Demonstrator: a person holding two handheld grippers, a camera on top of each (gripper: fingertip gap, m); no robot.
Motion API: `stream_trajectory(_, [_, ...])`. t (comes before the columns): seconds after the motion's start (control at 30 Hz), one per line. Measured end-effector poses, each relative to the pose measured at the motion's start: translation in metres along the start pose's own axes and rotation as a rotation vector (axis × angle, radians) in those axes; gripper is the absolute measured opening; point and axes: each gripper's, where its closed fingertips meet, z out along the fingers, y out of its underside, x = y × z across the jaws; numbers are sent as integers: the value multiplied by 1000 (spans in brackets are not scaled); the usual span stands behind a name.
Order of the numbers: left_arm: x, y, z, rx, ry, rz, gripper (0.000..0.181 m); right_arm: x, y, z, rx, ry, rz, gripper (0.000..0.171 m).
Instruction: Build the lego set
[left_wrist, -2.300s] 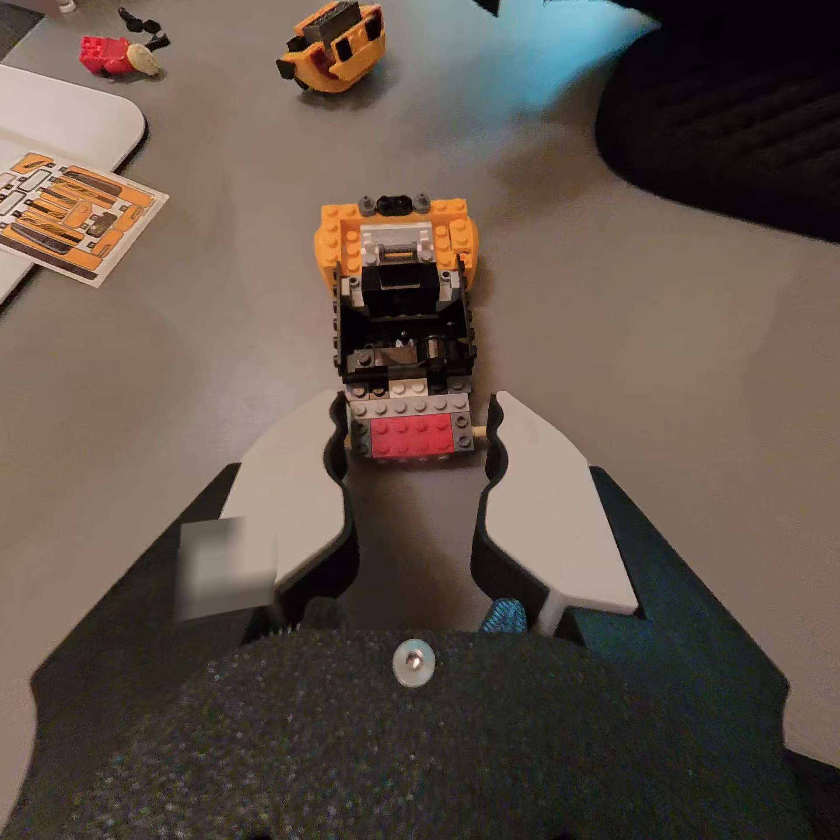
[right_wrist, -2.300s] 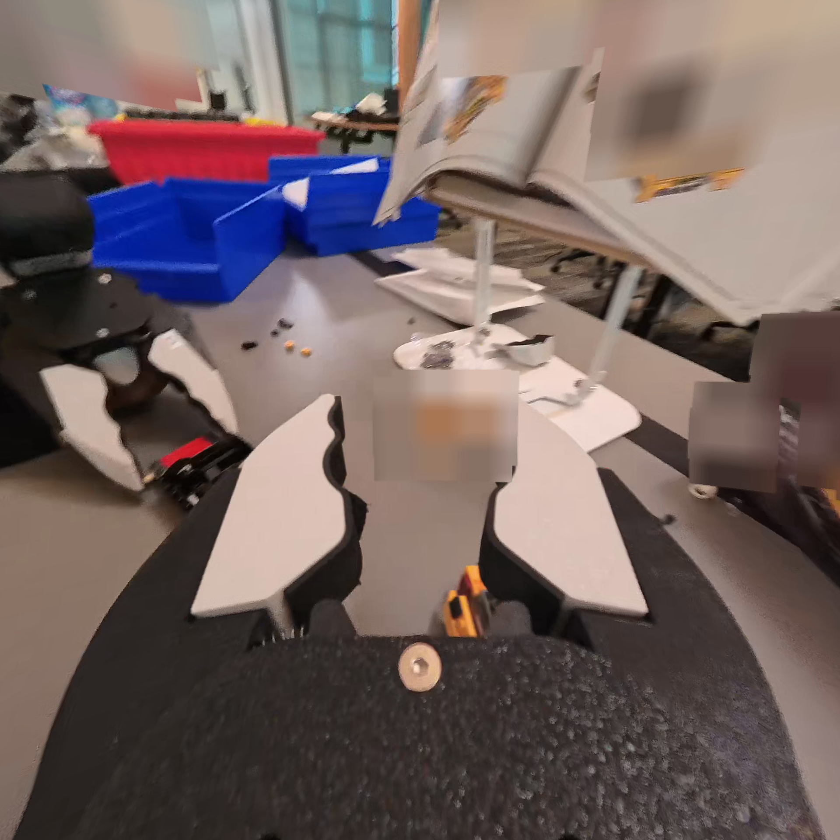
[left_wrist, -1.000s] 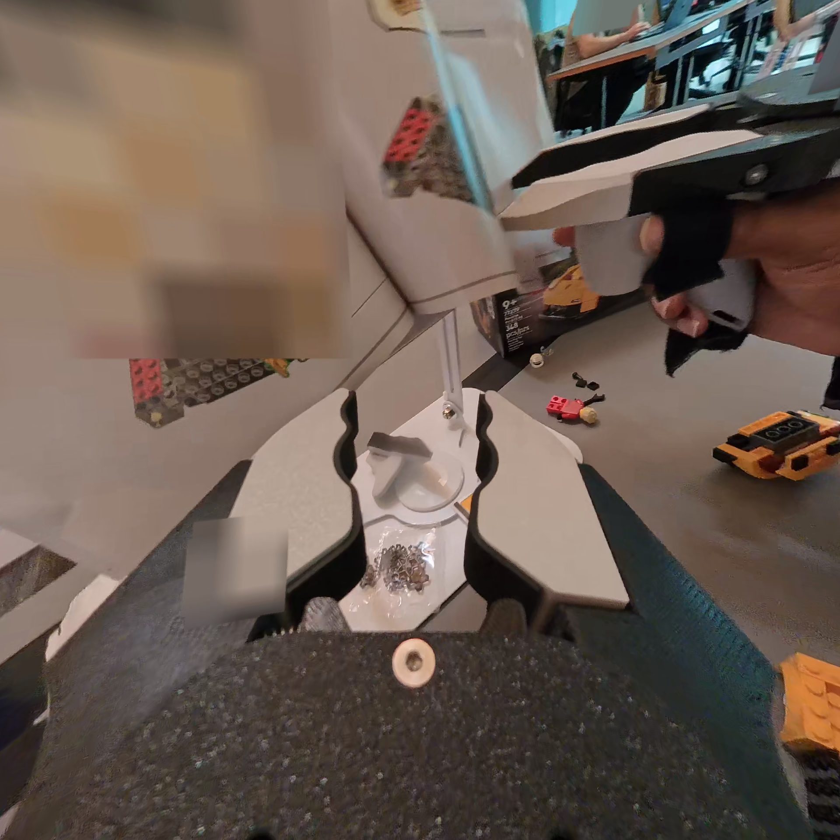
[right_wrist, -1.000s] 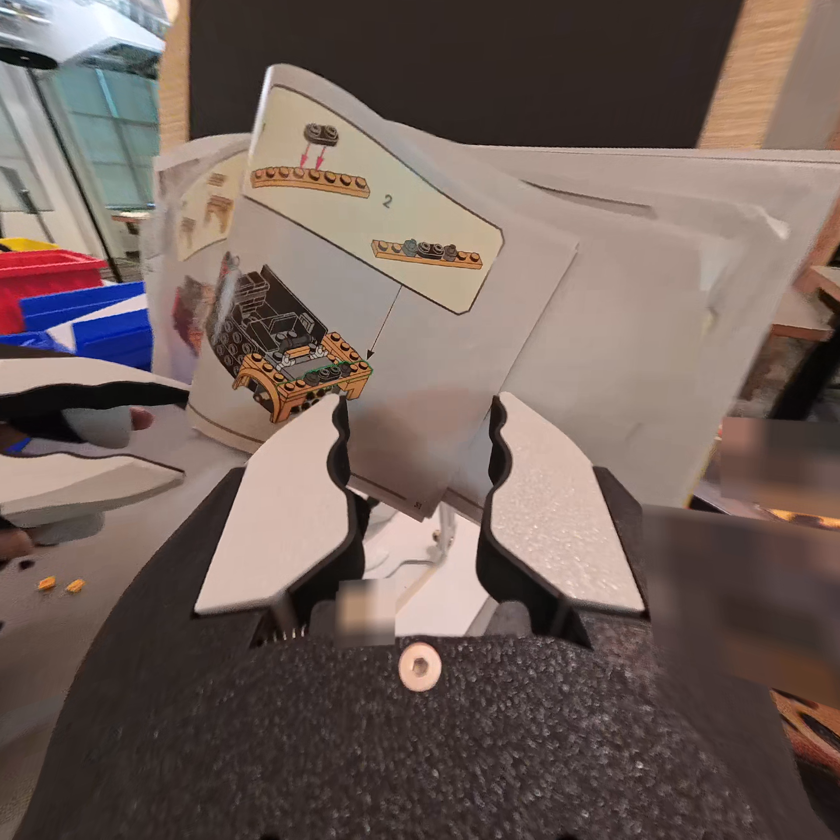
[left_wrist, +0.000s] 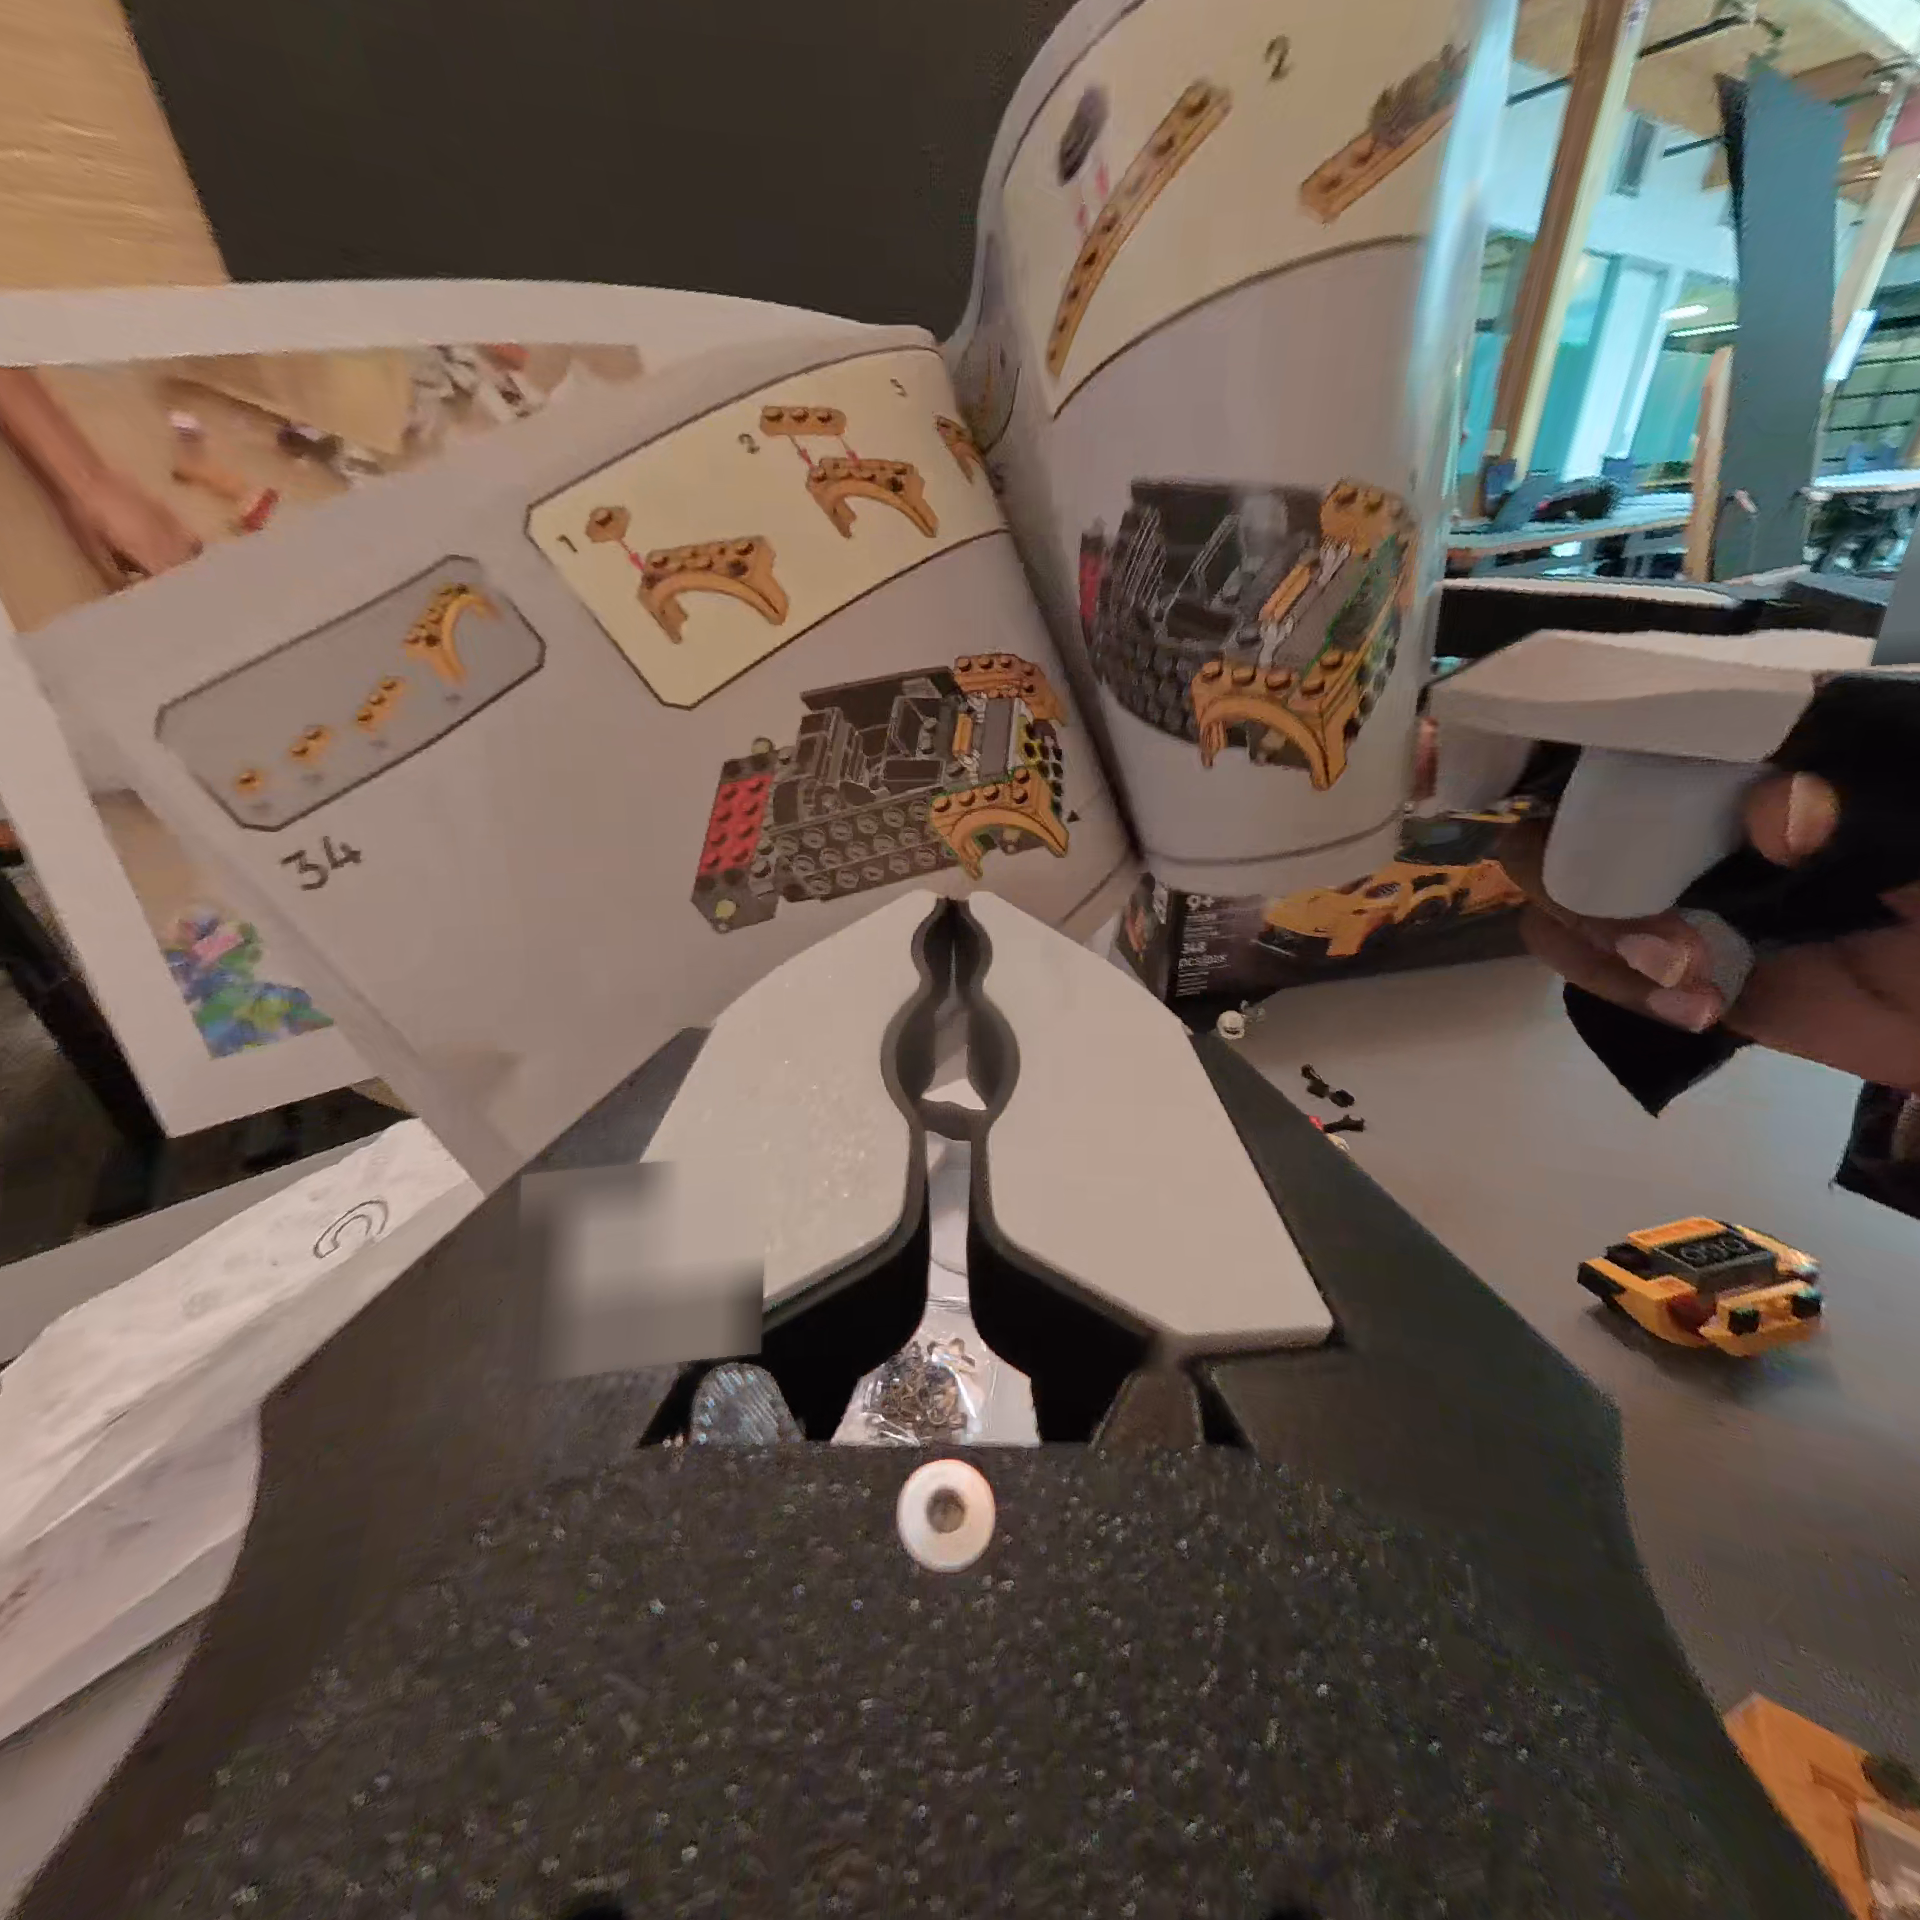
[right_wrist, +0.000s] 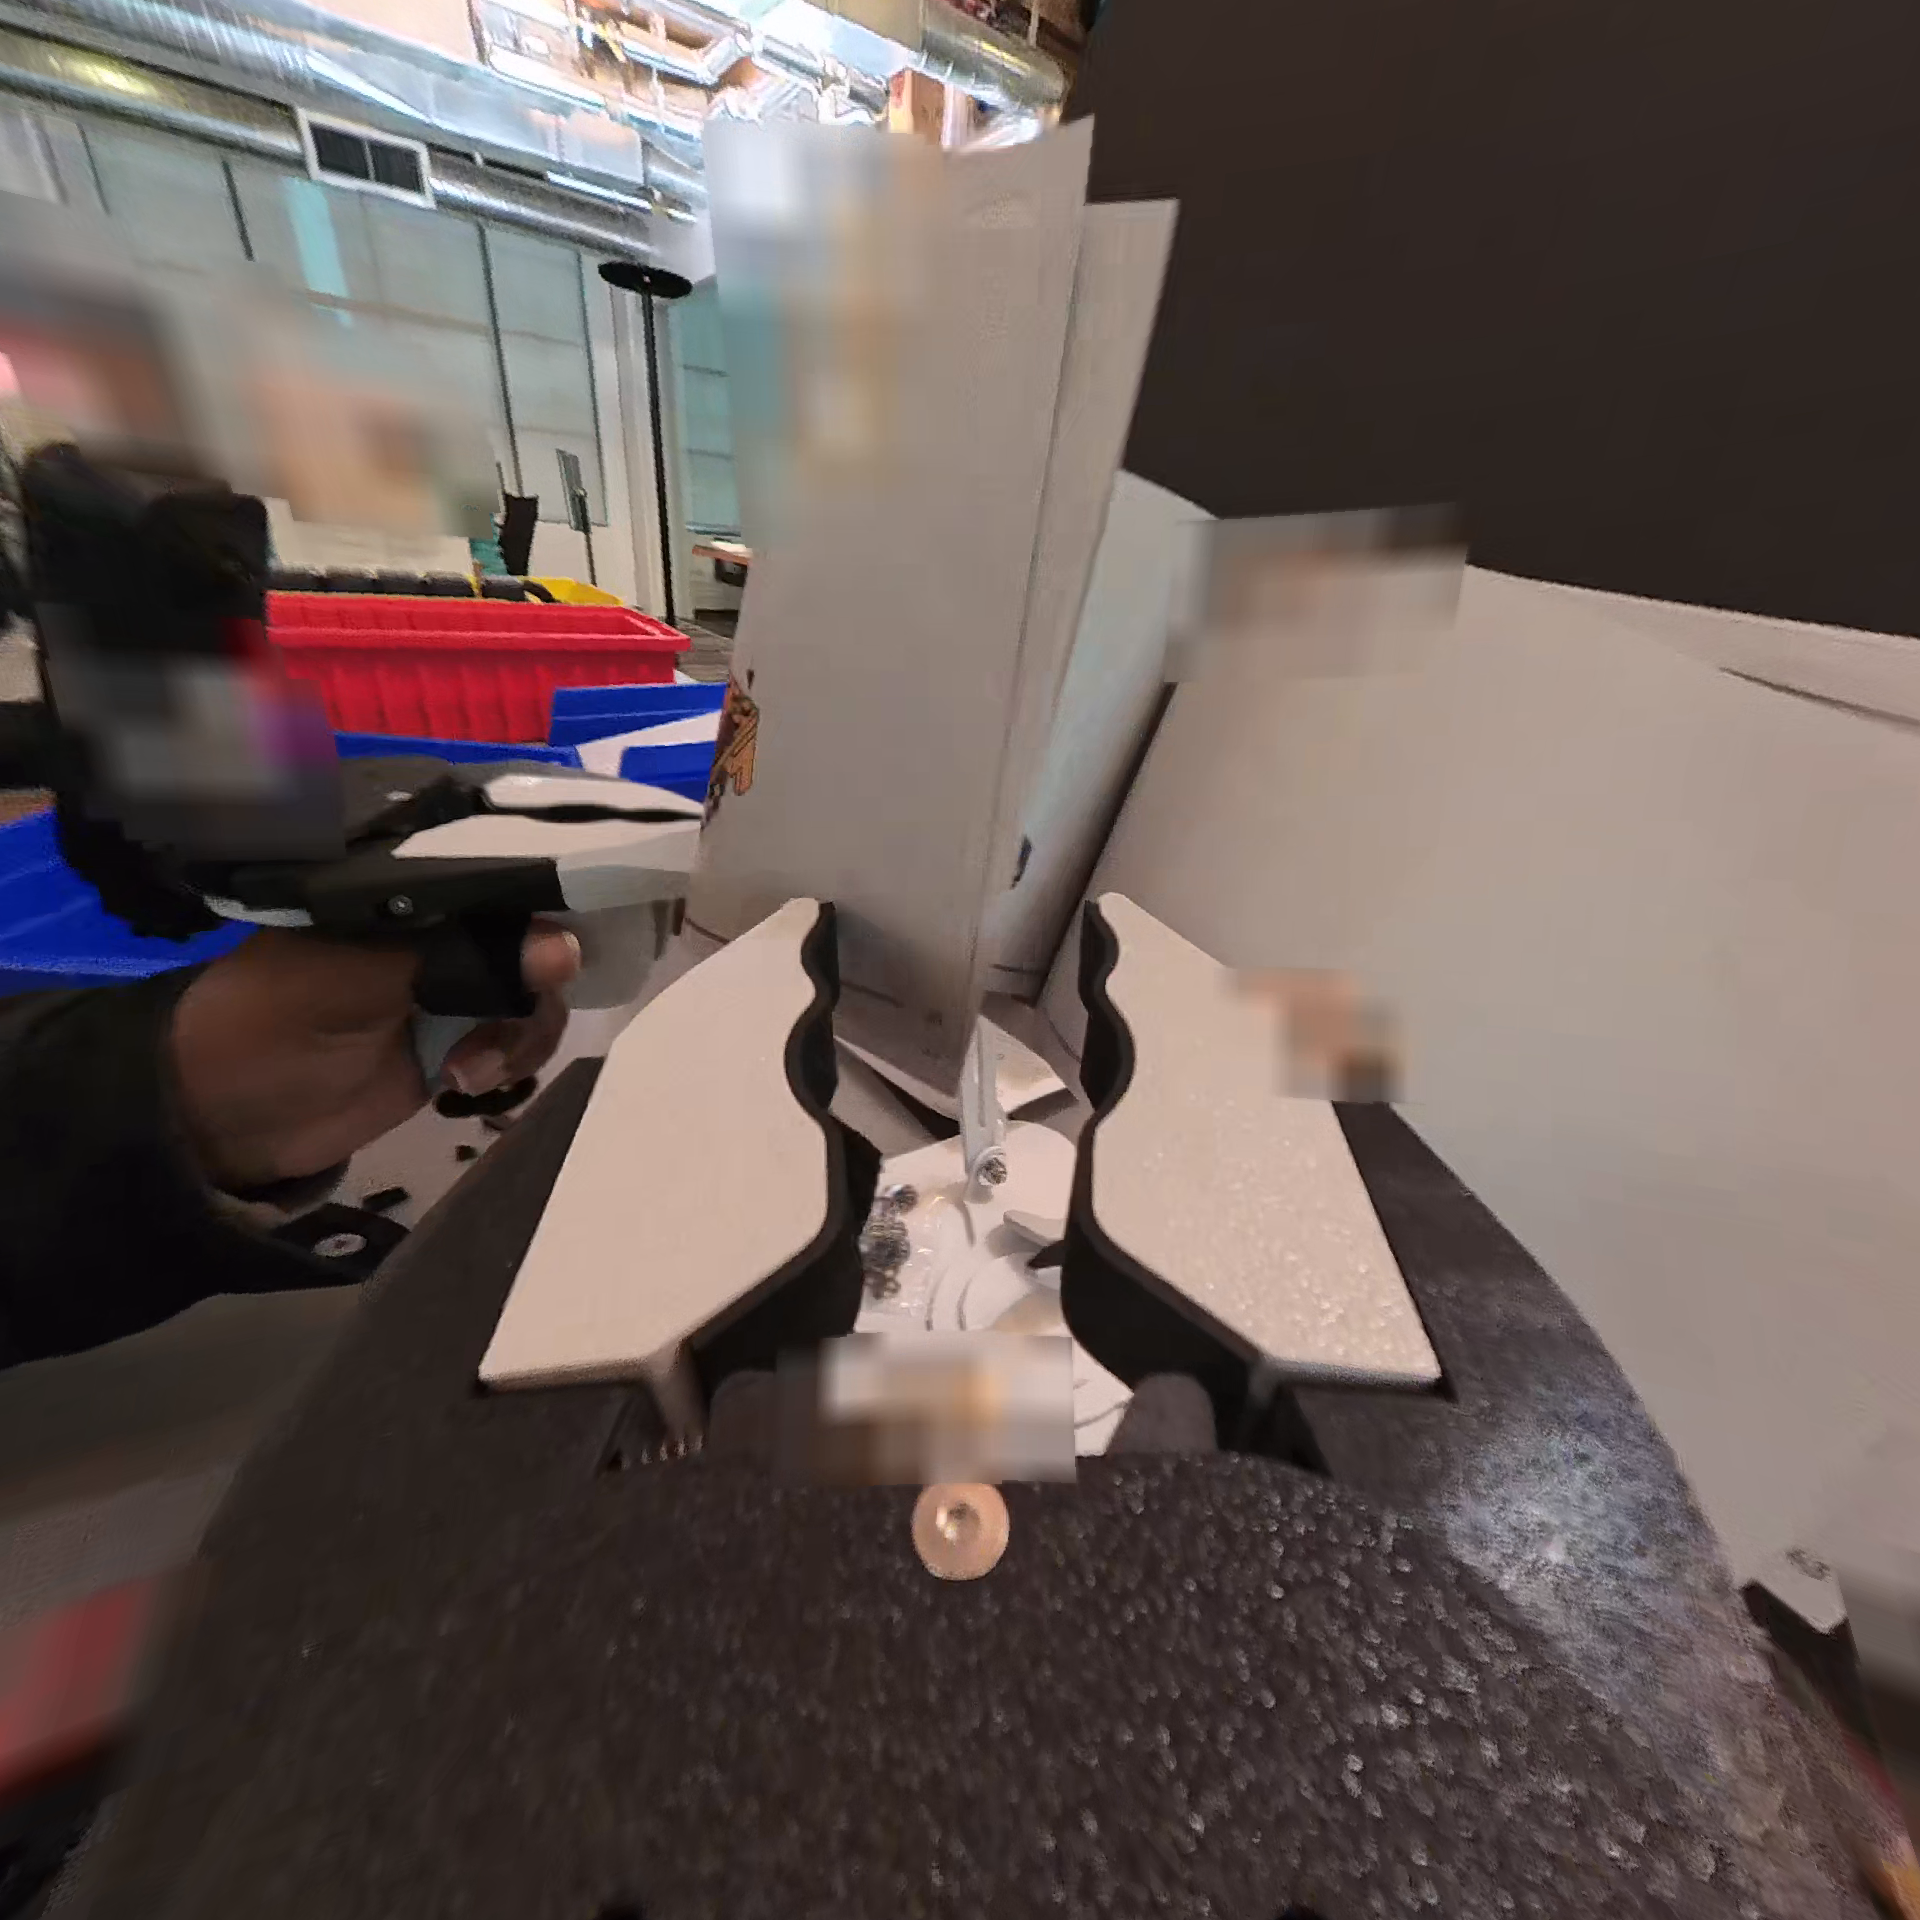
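The instruction booklet (left_wrist: 644, 727) stands open ahead, the box (left_wrist: 1340, 925) behind its right page, the car section (left_wrist: 1704, 1299) on the table (left_wrist: 1558, 1143) farther right.

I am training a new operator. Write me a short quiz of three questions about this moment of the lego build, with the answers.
1. True or false: the right gripper is shut.
2. The left gripper has its tips closed at: A) the lower edge of the instruction booklet; B) a loose wheel; C) a screwdriver.
3. In the left wrist view, what is the main colour of the small lego sub-build lying on the table at the right?

Key: 1 false, its fingers stand apart with a booklet page between them. 2 A. 3 orange, with black parts.
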Motion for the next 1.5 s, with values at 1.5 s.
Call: stream_trajectory(1.5, [-119, 7, -26, -69, -215, -338, 34, 80, 43, -4, -353, 567, -248, 44])
